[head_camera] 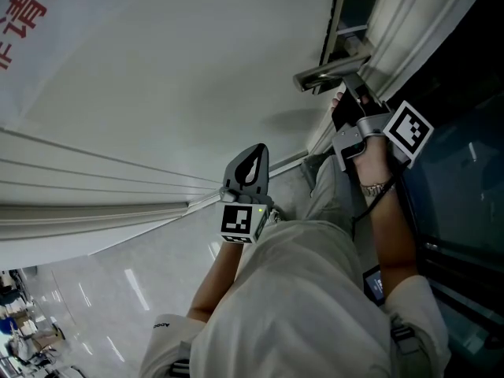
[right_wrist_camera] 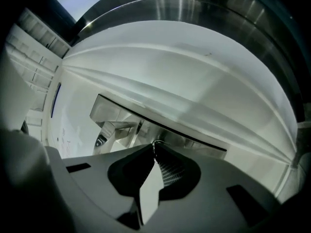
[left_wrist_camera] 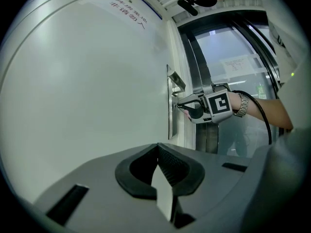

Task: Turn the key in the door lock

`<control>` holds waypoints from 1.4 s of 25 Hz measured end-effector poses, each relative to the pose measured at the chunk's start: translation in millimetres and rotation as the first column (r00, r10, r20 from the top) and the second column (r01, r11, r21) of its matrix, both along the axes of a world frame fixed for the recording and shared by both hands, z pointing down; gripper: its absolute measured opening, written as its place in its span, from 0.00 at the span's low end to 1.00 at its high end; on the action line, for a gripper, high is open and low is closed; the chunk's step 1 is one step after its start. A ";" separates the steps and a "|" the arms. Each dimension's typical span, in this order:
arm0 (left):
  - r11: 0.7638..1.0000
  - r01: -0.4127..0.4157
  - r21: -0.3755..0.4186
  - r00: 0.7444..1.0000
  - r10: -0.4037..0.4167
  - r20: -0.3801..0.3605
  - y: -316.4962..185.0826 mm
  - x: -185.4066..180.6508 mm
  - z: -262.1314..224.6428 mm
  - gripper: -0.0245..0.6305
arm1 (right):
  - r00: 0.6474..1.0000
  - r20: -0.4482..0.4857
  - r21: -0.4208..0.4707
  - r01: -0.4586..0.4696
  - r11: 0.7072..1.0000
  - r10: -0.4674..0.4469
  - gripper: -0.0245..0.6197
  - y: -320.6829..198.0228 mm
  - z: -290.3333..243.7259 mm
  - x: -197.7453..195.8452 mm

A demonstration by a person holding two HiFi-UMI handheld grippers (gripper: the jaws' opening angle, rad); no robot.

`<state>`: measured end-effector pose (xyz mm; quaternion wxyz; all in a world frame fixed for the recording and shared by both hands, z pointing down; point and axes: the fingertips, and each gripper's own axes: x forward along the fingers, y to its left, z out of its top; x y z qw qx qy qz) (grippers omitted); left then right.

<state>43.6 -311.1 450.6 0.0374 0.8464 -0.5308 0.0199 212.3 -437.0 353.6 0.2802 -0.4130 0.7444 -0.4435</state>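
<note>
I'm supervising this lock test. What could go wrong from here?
The right gripper pinches the key with only its jaw tips, so it might slip while twisting. The door handle sits just beside the gripper and could be bumped.

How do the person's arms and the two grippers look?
The left gripper and the right gripper are grey with dark, ribbed pads, and each bears a cube with black-and-white square markers. A black cable runs along the right forearm. The right wrist wears a metal watch. The sleeves are short and pale.
</note>
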 end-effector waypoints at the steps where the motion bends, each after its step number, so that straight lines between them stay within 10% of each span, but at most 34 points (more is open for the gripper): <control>1: 1.000 0.002 0.000 1.000 -0.002 -0.001 -0.2 -0.4 0.0 0.05 | 1.000 0.018 -0.008 -0.002 1.000 0.002 0.07 0.0 0.1 -0.1; 25: 1.000 0.027 0.003 1.000 -0.027 -0.008 -3.5 -5.5 -0.5 0.05 | 0.970 -0.226 0.159 0.127 0.979 -0.089 0.25 18.1 -0.3 -16.4; 35: 0.998 0.059 0.000 0.998 -0.059 -0.006 1.5 -15.7 -0.3 0.05 | 0.883 -0.446 0.131 0.228 0.965 -0.148 0.24 54.6 49.3 -47.7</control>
